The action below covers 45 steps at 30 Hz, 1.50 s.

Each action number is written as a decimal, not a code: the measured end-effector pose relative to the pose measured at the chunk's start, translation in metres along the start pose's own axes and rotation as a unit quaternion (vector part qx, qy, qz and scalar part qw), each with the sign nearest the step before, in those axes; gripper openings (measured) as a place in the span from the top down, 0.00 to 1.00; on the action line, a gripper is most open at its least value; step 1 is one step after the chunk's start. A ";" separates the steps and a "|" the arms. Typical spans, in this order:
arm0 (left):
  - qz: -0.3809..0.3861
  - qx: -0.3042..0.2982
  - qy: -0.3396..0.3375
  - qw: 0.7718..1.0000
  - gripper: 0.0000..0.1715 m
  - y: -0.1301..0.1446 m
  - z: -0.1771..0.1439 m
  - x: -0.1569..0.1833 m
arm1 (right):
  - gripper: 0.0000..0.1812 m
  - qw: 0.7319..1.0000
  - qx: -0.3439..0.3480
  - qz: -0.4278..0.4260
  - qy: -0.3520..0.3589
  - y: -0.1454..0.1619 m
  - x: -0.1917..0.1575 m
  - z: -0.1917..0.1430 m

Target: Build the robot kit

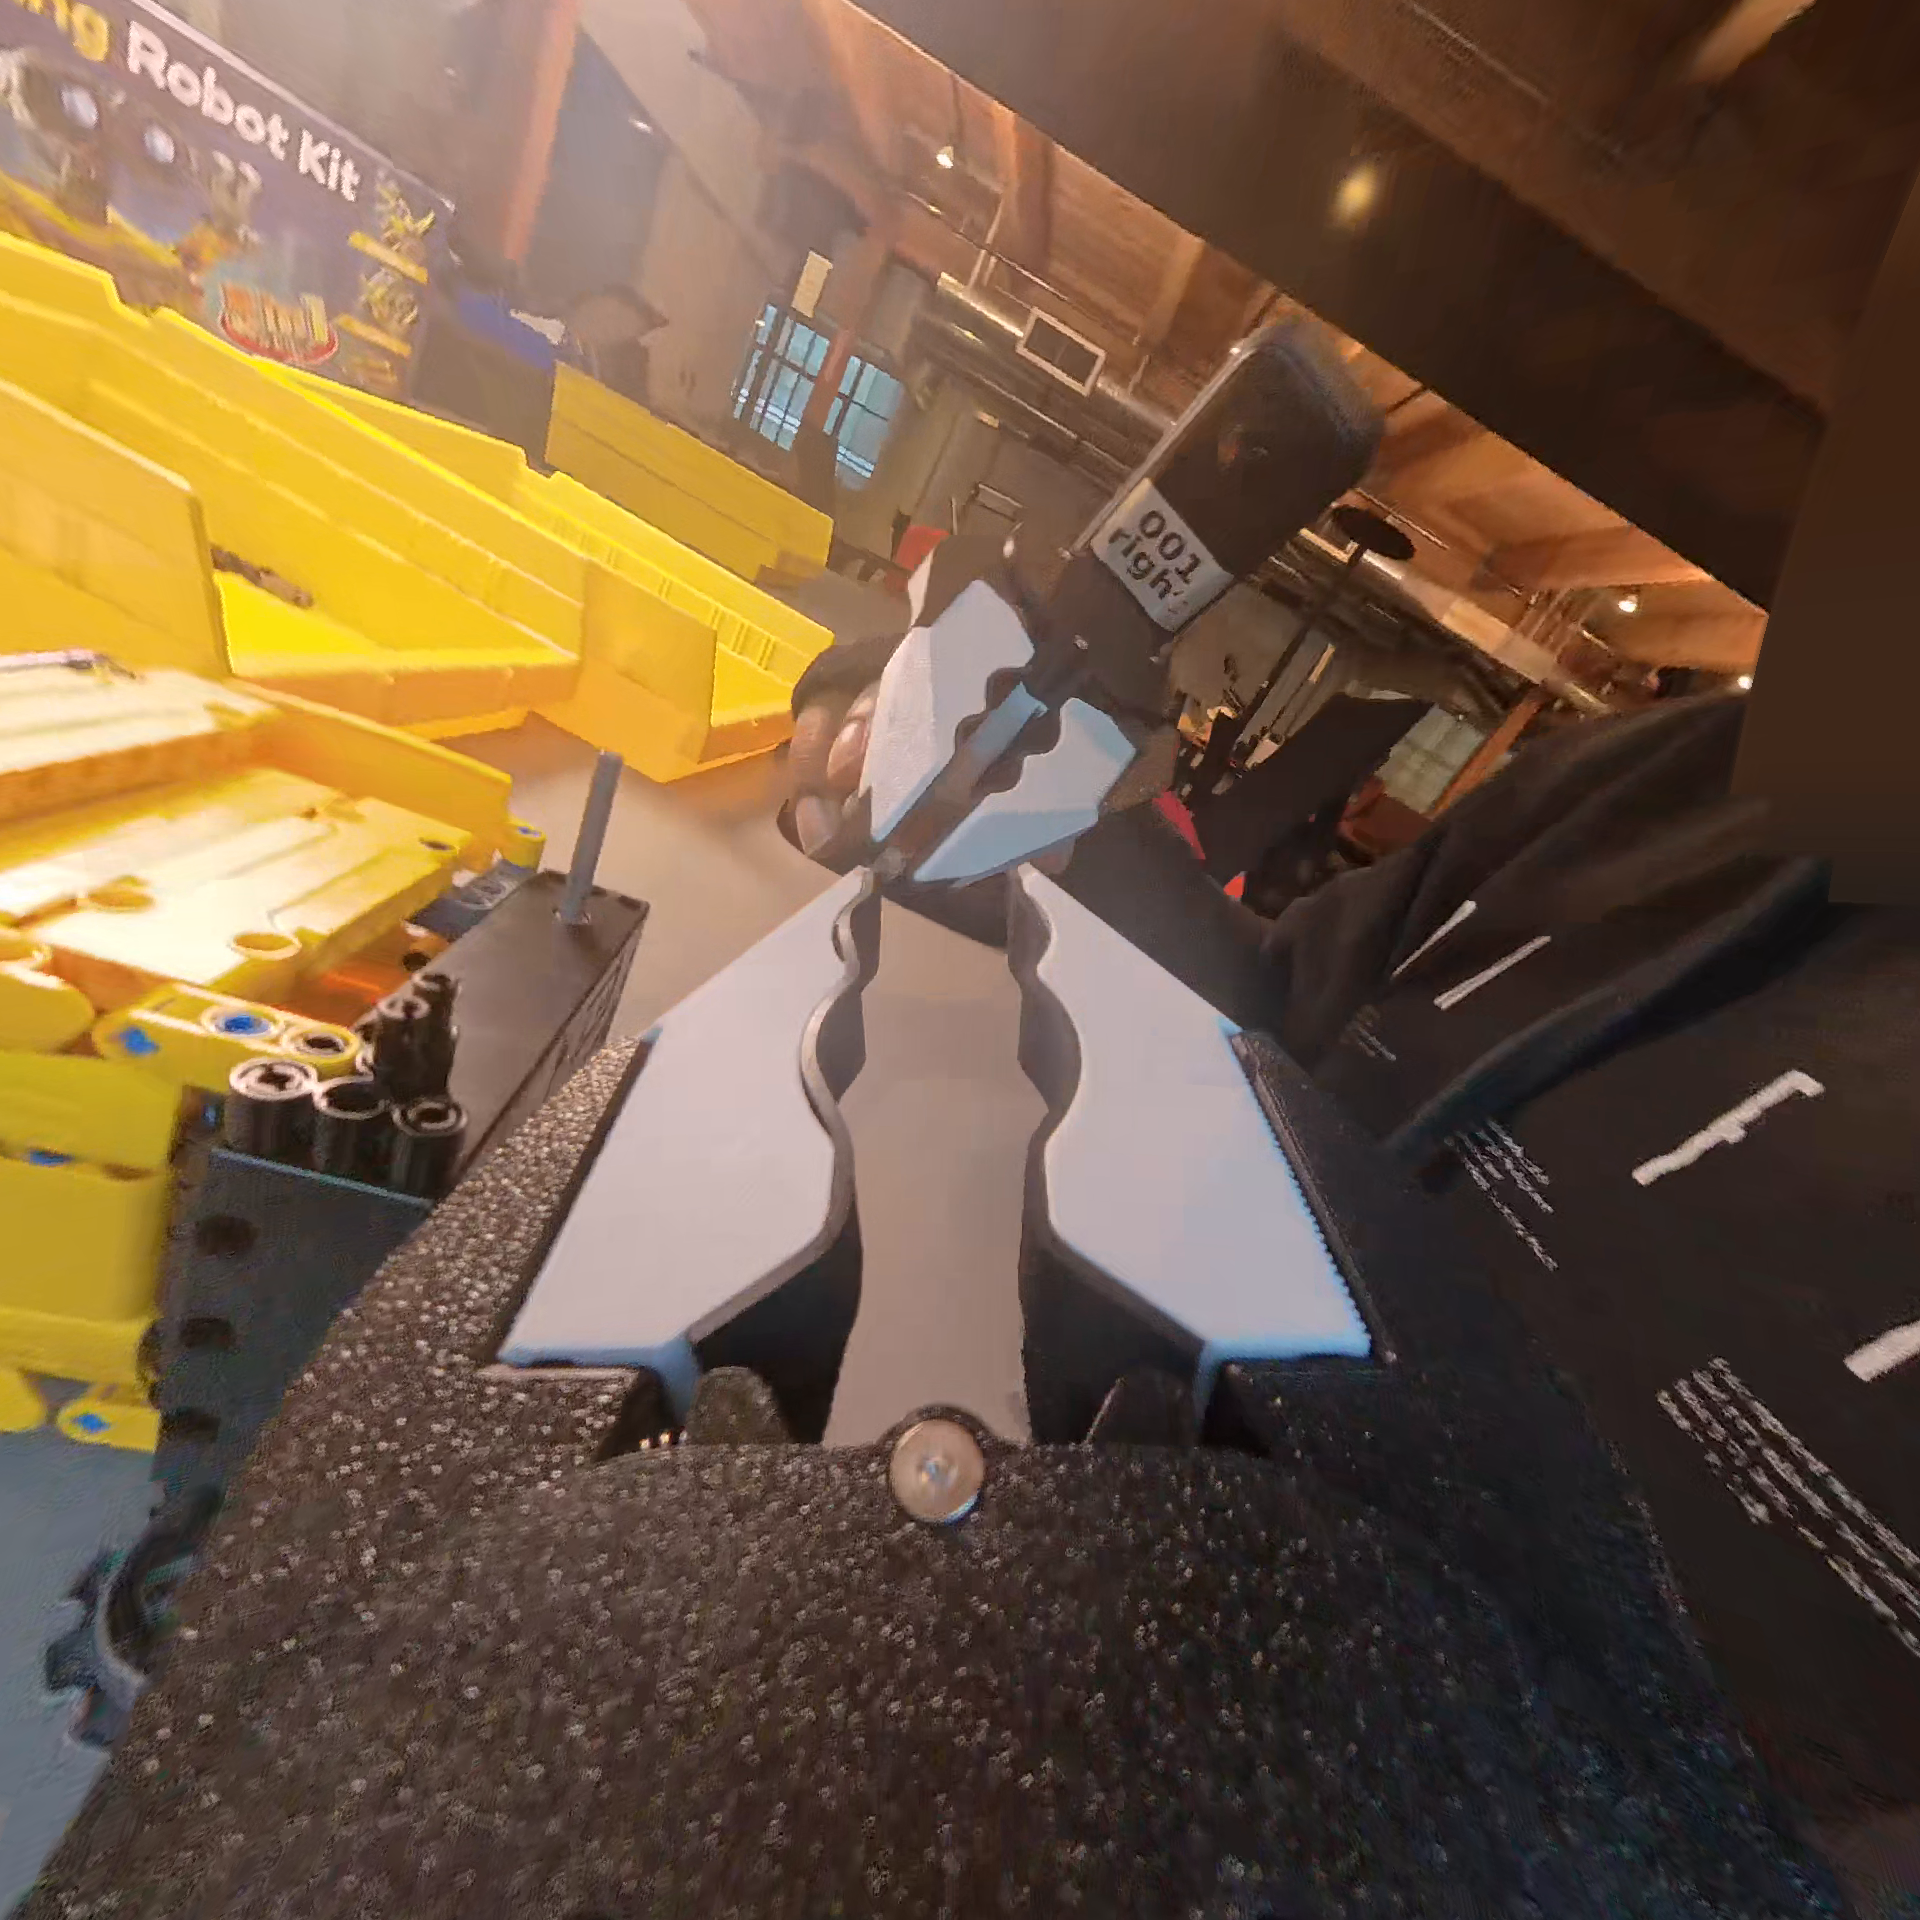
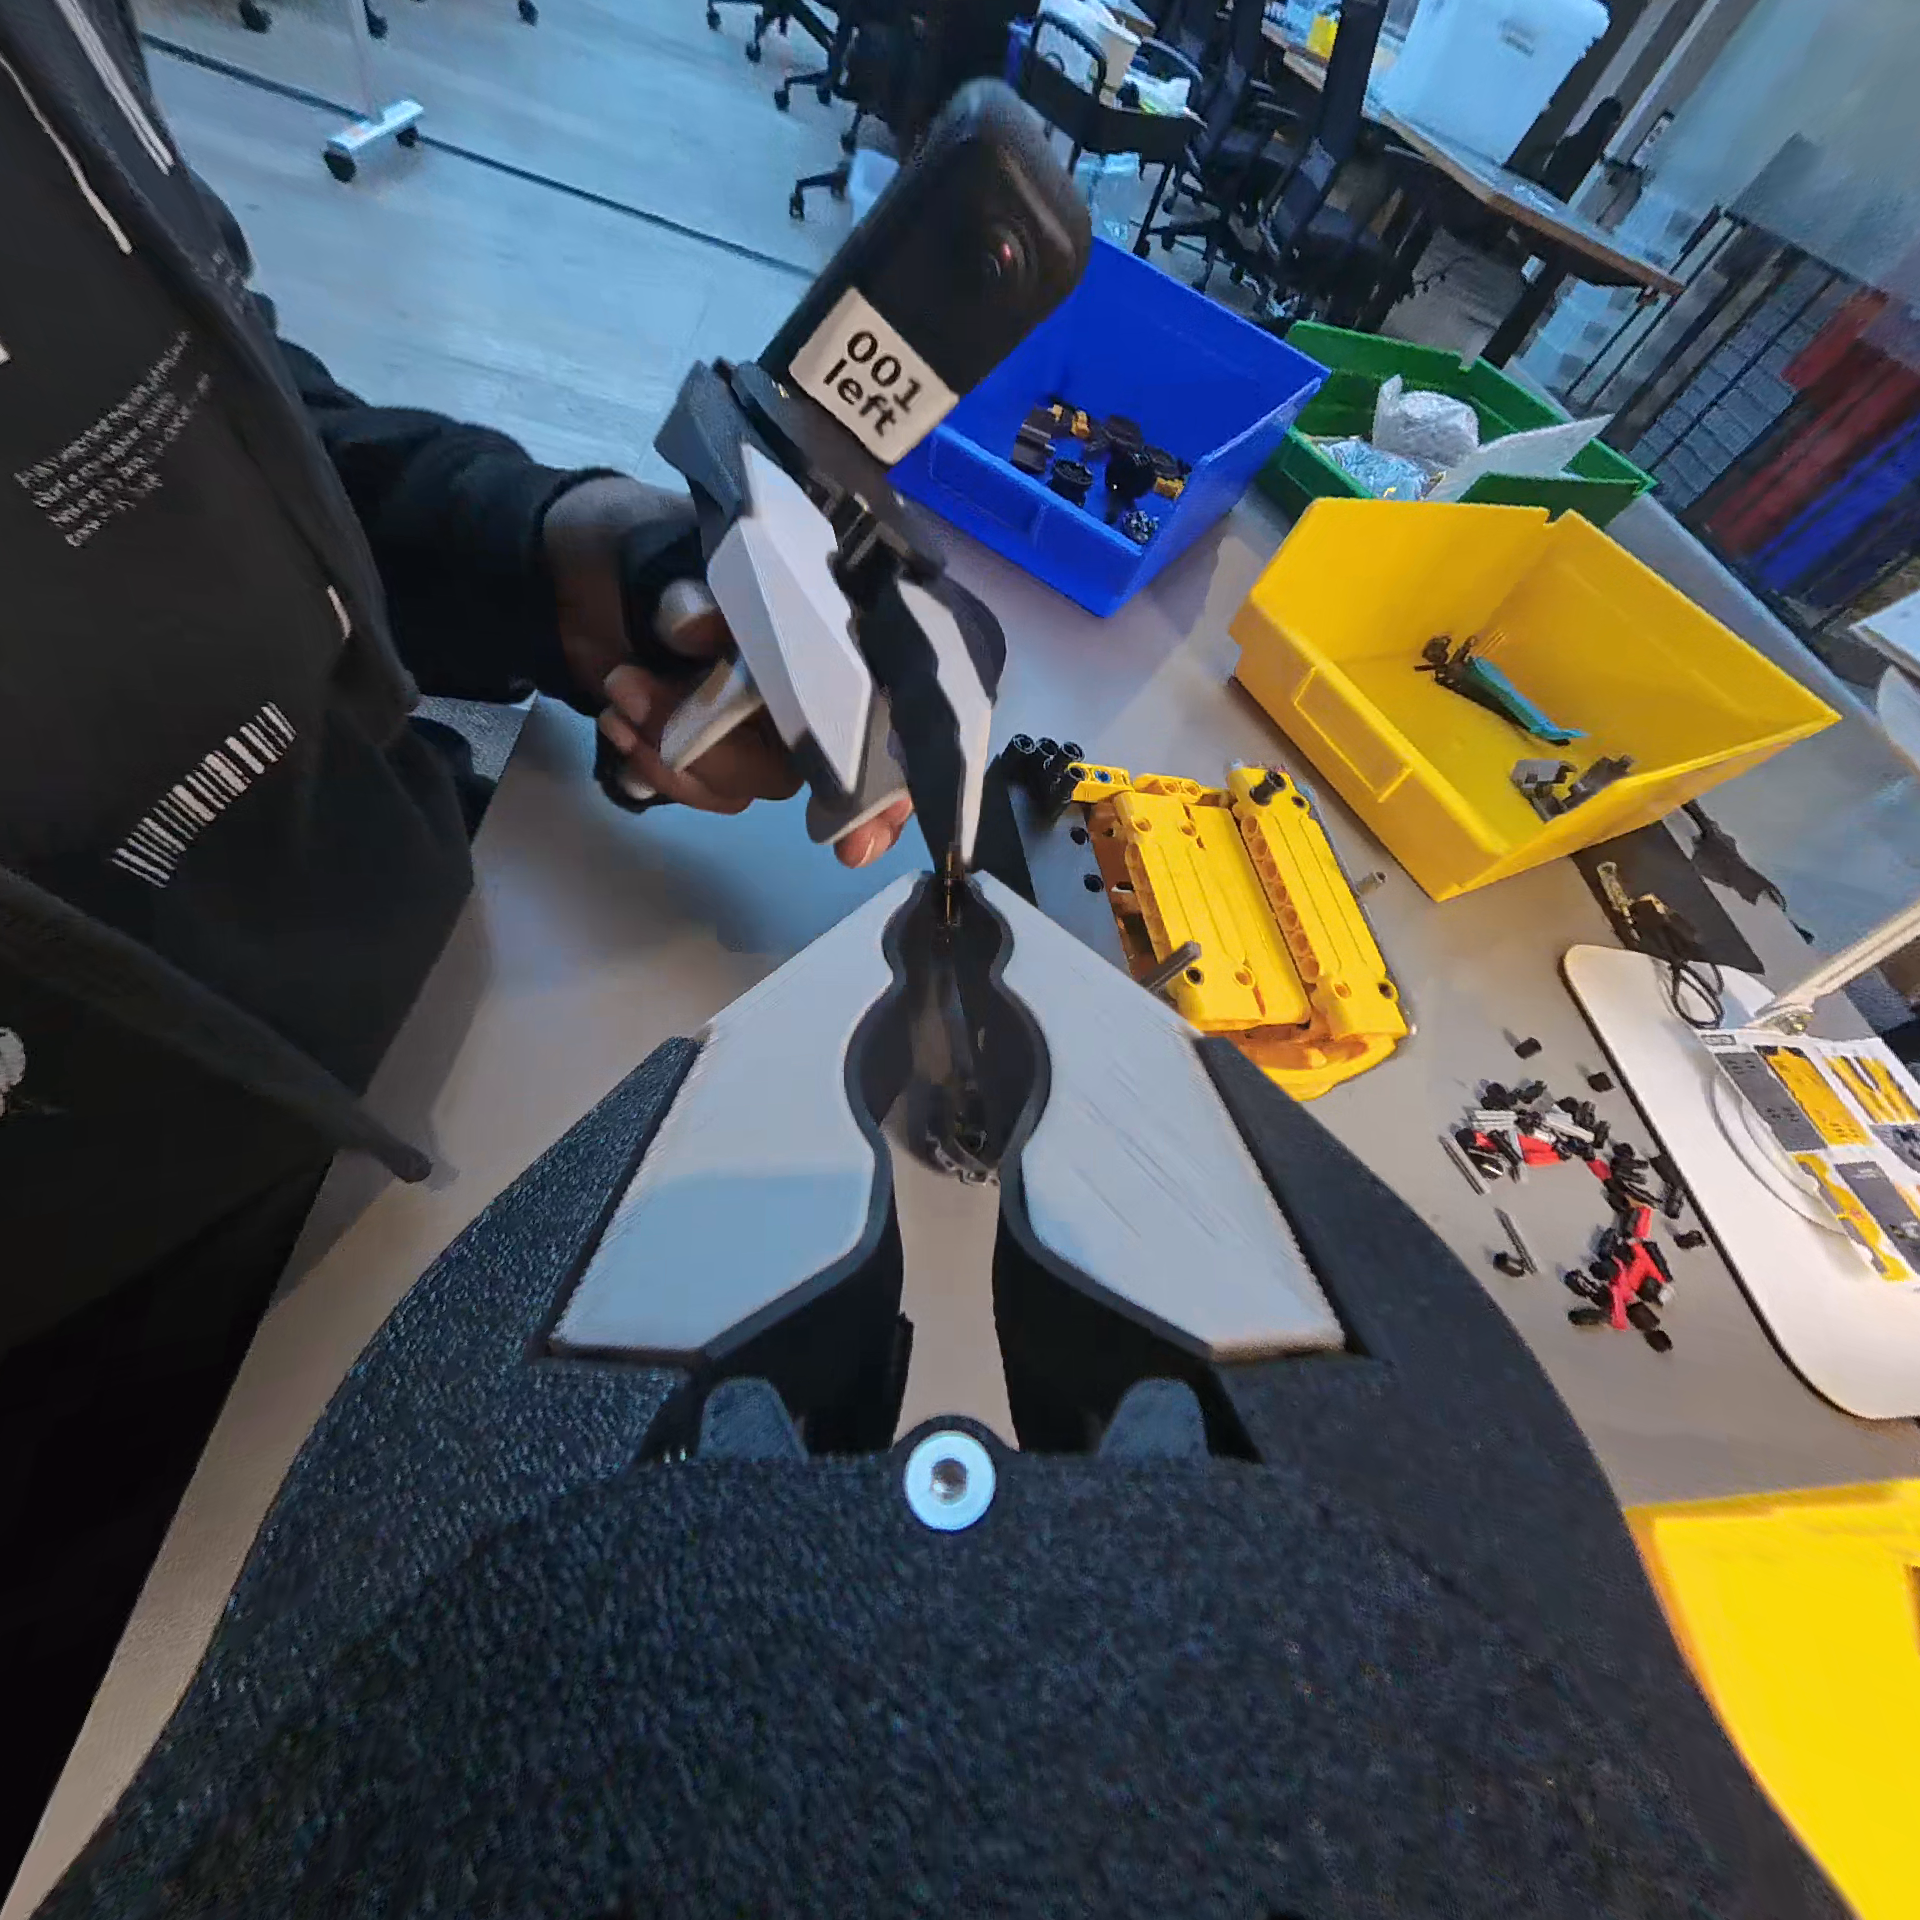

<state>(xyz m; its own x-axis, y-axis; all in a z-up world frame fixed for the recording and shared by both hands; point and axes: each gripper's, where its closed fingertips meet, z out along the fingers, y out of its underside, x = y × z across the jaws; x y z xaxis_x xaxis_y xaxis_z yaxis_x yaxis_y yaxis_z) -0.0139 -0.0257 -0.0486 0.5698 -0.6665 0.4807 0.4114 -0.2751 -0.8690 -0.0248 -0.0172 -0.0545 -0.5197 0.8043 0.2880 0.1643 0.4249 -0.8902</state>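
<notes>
**2 grippers tip-to-tip over bench, thin dark pin between them**

- Right gripper (image 2: 948, 883): fingers narrow, tips pinched on a thin dark pin (image 2: 950, 896) that sticks out past them. Held up off the bench (image 2: 644, 935), prob. so the pin end stays free for the other gripper.
- Left gripper (image 1: 940, 883): fingers part-spread, clear gap at tips, nothing held. Tips just beside the right gripper's tips; whether they touch the pin, cannot tell.
- Hand (image 2: 644, 665) w/ black sleeve grips the left gripper's handle.
- Yellow & black brick assembly (image 2: 1236, 914): on bench, near the tips, w/ a grey axle (image 1: 592, 831) standing up from its black block.
- Loose black/red small parts (image 2: 1579, 1184): scattered on bench, well apart from the grippers.
- Yellow bin (image 2: 1496, 686), blue bin (image 2: 1101, 436), green bin (image 2: 1455, 416): back of bench, each w/ parts inside.
- Printed booklet (image 2: 1829, 1122): on white tray, at bench edge.
</notes>
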 end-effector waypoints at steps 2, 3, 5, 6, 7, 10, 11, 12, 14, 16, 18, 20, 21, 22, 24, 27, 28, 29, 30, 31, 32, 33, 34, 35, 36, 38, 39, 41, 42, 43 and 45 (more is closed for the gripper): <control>-0.009 0.002 -0.020 1.000 0.88 0.003 -0.001 -0.007 | 0.97 1.000 -0.001 -0.001 0.000 -0.002 -0.001 0.004; -0.011 0.005 -0.021 1.000 0.89 0.004 -0.003 -0.008 | 0.97 1.000 -0.003 -0.005 0.002 -0.002 -0.002 0.006; -0.014 0.002 -0.026 1.000 0.91 0.006 -0.006 -0.008 | 0.97 1.000 -0.006 -0.009 0.002 -0.002 -0.004 0.008; -0.012 -0.001 -0.030 0.999 0.92 0.008 -0.007 -0.008 | 0.97 1.000 -0.007 -0.008 0.000 -0.002 -0.005 0.009; -0.011 0.002 -0.027 1.000 0.92 0.008 -0.008 -0.006 | 0.97 1.000 -0.009 -0.008 -0.003 -0.002 -0.007 0.009; -0.019 0.011 -0.022 1.000 0.93 0.006 -0.010 -0.003 | 0.97 1.000 -0.024 -0.016 -0.009 0.002 -0.012 0.012; -0.019 0.007 -0.025 0.999 0.93 0.008 -0.010 -0.004 | 0.97 0.999 -0.025 -0.017 -0.011 0.003 -0.014 0.012; -0.020 0.005 -0.026 0.999 0.94 0.009 -0.010 -0.005 | 0.97 0.999 -0.024 -0.017 -0.013 0.002 -0.015 0.013; -0.020 0.004 -0.022 1.000 0.98 0.011 -0.009 -0.003 | 0.97 0.999 -0.027 -0.021 -0.013 0.002 -0.017 0.013; -0.020 0.007 -0.016 1.000 0.99 0.011 -0.009 -0.002 | 0.97 0.999 -0.027 -0.025 -0.011 0.002 -0.018 0.012; -0.033 0.024 0.000 0.999 0.99 0.007 -0.009 0.001 | 0.97 1.000 -0.011 -0.026 -0.008 -0.003 -0.018 0.009; -0.072 0.059 0.030 0.995 0.99 0.000 -0.009 0.005 | 0.97 1.000 0.018 -0.024 0.000 -0.011 -0.016 0.006; -0.097 0.079 0.047 0.991 0.99 -0.004 -0.010 0.006 | 0.96 0.999 0.033 -0.021 0.004 -0.015 -0.016 0.004; -0.123 0.094 0.065 0.986 0.99 -0.007 -0.010 0.008 | 0.96 0.999 0.045 -0.020 0.006 -0.017 -0.016 0.003; -0.165 0.115 0.099 0.975 0.99 -0.009 -0.010 0.011 | 0.96 0.998 0.063 -0.024 0.013 -0.022 -0.017 0.000; -0.204 0.129 0.131 0.962 0.99 -0.009 -0.008 0.015 | 0.97 0.997 0.067 -0.024 0.018 -0.021 -0.017 -0.001; -0.213 0.132 0.137 0.958 0.99 -0.009 -0.007 0.015 | 0.97 0.997 0.068 -0.023 0.018 -0.021 -0.018 -0.001; -0.221 0.134 0.143 0.955 0.99 -0.009 -0.007 0.016 | 0.97 0.997 0.069 -0.022 0.018 -0.021 -0.018 -0.002; -0.228 0.135 0.146 0.953 0.99 -0.009 -0.006 0.015 | 0.97 0.997 0.069 -0.022 0.019 -0.020 -0.018 -0.003; -0.230 0.135 0.146 0.953 0.99 -0.008 -0.005 0.014 | 0.98 0.997 0.066 -0.024 0.021 -0.019 -0.017 -0.003; -0.231 0.133 0.143 0.953 0.99 -0.007 -0.004 0.013 | 0.98 0.998 0.063 -0.024 0.022 -0.017 -0.017 -0.003; -0.230 0.127 0.137 0.955 0.99 -0.005 -0.003 0.011 | 0.98 0.998 0.058 -0.021 0.021 -0.014 -0.017 -0.003; -0.222 0.116 0.125 0.960 0.99 -0.001 -0.002 0.009 | 0.98 0.998 0.049 -0.017 0.018 -0.010 -0.017 -0.003; -0.206 0.100 0.105 0.968 0.99 0.004 0.000 0.005 | 0.98 0.999 0.038 -0.013 0.013 -0.003 -0.017 -0.003; -0.186 0.082 0.083 0.976 0.99 0.009 0.000 0.002 | 0.98 1.000 0.028 -0.008 0.009 0.004 -0.018 -0.004; -0.147 0.048 0.045 0.987 0.99 0.018 0.000 -0.003 | 0.98 1.000 -0.005 0.011 -0.009 0.024 -0.023 -0.004; -0.127 0.038 0.024 0.991 0.99 0.020 -0.003 -0.007 | 0.98 0.999 -0.027 0.020 -0.012 0.038 -0.023 -0.004; -0.092 0.023 -0.010 0.995 0.98 0.022 -0.008 -0.013 | 0.98 0.994 -0.095 0.054 -0.022 0.080 -0.025 -0.002; -0.080 0.017 -0.018 0.996 0.97 0.023 -0.010 -0.014 | 0.98 0.989 -0.133 0.063 -0.016 0.102 -0.024 -0.001; -0.072 0.011 -0.023 0.997 0.97 0.023 -0.011 -0.015 | 0.98 0.985 -0.160 0.066 -0.011 0.119 -0.023 0.000; -0.060 0.004 -0.033 0.998 0.97 0.025 -0.014 -0.018 | 0.98 0.978 -0.190 0.081 -0.017 0.138 -0.026 0.001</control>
<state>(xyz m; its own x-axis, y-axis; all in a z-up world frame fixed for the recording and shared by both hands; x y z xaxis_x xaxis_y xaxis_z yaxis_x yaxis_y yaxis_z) -0.0235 -0.0300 -0.0802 0.5612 -0.5815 0.5890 0.4859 -0.3446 -0.8032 0.0105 0.0203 -0.1857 -0.4877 0.8621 0.1373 0.5433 0.4229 -0.7253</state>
